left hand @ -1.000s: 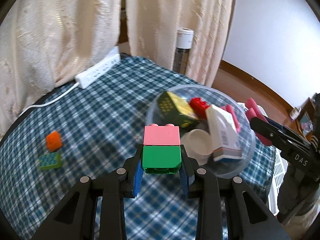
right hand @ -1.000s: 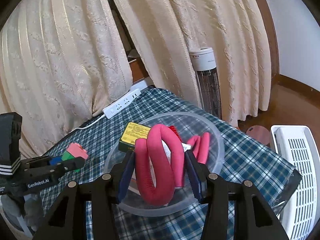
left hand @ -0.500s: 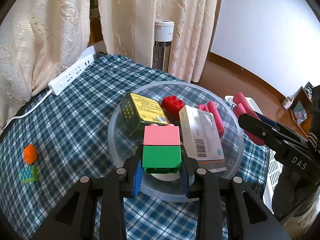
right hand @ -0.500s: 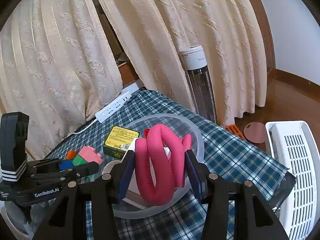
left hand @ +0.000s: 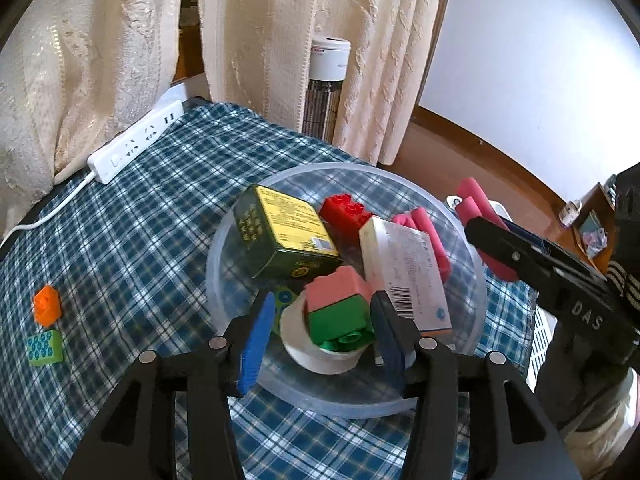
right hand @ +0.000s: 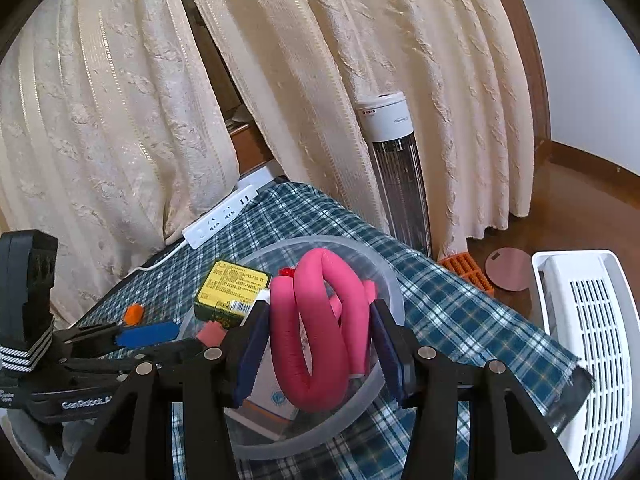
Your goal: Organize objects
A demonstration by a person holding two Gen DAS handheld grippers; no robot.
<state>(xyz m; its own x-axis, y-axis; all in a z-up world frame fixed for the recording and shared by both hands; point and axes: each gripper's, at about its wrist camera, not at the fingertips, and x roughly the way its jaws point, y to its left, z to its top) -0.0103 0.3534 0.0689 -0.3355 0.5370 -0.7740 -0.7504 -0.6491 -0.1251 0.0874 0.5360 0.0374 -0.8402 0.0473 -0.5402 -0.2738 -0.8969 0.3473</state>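
Fingers of your left gripper (left hand: 322,330) stand spread over the bowl (left hand: 256,376), the pink-green block (left hand: 340,312) tilted loose between them on a white cup (left hand: 298,346). Your right gripper (right hand: 318,346) pinches the pink tube (right hand: 320,320) above the bowl's near rim (right hand: 384,276).

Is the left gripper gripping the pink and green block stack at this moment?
No: the left gripper is open, with a gap on each side of the pink and green block stack, which sits tilted on the white tape roll.
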